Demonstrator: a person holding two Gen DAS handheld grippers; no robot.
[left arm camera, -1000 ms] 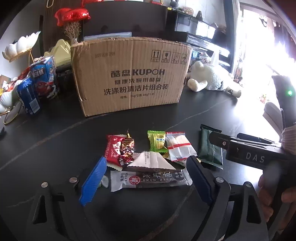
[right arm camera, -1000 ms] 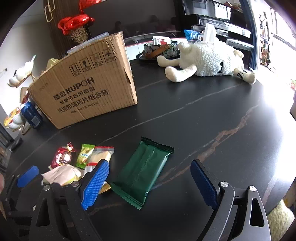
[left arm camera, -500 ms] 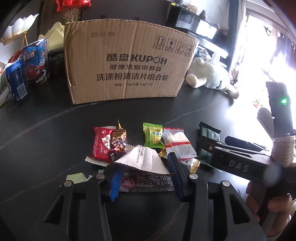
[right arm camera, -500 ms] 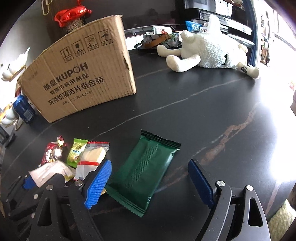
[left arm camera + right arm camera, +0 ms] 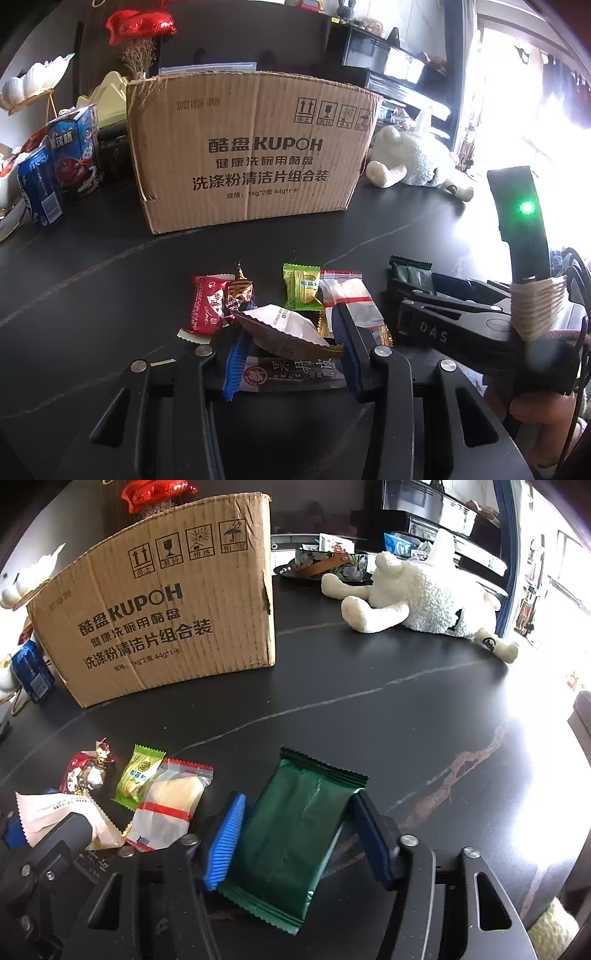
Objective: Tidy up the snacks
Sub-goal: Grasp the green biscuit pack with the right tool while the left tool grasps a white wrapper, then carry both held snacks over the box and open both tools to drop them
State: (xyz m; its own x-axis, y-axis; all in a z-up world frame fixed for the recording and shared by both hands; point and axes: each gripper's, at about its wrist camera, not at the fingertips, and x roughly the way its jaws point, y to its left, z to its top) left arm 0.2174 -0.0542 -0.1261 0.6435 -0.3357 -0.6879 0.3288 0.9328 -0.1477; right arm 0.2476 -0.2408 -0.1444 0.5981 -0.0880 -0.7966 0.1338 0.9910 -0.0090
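1. Snacks lie in a loose cluster on our dark table [image 5: 388, 709], nearest to us, and both of our grippers are down among them.
2. Our left gripper [image 5: 290, 350] has just been closing; its blue pads now press on a white crinkle-edged packet [image 5: 284, 326], which sits tilted between them above a dark bar with white lettering [image 5: 295, 373].
3. Our right gripper [image 5: 295, 834] has also just been closing, and its blue pads now clamp the two long edges of a dark green packet [image 5: 291, 830], which bows slightly between them.
4. Just beyond the left gripper we see a red packet [image 5: 208, 308] with a foil-wrapped sweet [image 5: 240, 293] touching it, a green-and-yellow sweet [image 5: 303, 286], and a clear packet with red bands [image 5: 351, 299]. These lie side by side, some overlapping.
5. Farther back stands a cardboard box [image 5: 251, 151] printed with KUPOH, upright on the table and well apart from the snacks. We cannot see what is in it, because only its outer walls face us.
6. To the left of the box we see a blue can [image 5: 38, 188] and a blue carton [image 5: 75, 151], standing close together.
7. To the right of the box a white plush sheep [image 5: 432, 594] lies on its side.
8. Behind the sheep sits a patterned bowl [image 5: 332, 563] holding small packets.
9. Red foil balloons [image 5: 138, 24] show above the box.
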